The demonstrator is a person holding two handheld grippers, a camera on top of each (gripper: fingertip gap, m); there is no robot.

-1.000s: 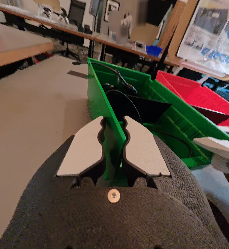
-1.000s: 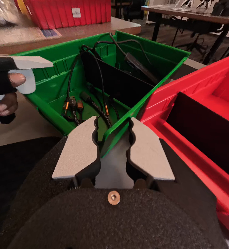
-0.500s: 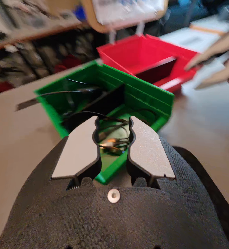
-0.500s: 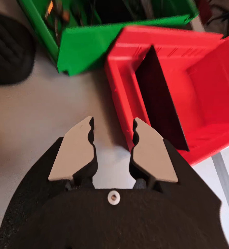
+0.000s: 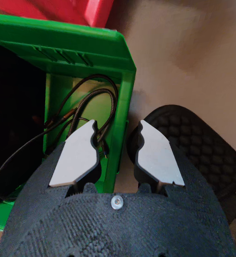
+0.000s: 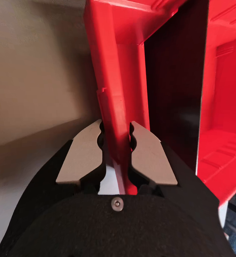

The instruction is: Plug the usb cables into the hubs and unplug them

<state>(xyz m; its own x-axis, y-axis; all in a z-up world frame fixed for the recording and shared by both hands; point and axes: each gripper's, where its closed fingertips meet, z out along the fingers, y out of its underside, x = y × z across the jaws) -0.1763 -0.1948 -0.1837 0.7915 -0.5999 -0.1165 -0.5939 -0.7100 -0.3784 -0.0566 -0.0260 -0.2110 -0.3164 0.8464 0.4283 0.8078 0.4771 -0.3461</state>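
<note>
Cables: several braided USB cables (image 5: 100, 105) lie looped in the near compartment of the green bin (image 5: 73, 41), on the right of its black divider (image 5: 17, 97).
Plug nearest the gripper: one metal-tipped connector (image 5: 105, 150) lies on the bin floor against the right wall, long axis running near to far, tip toward the camera.
Left gripper (image 5: 117, 123): jaws spread and empty, straddling the bin's right wall; its left finger (image 5: 78, 153) is over the cables, its right finger (image 5: 156, 157) outside, above a black padded object (image 5: 198, 139).
Relation for the next move: the plug lies just left of the gripper's midline, so a small leftward shift probably comes first.
Right gripper (image 6: 116, 123): jaws partly apart around the left wall of the red bin (image 6: 114, 69); contact cannot be told.
Nearer arm: the left.
Hub: not in view.
</note>
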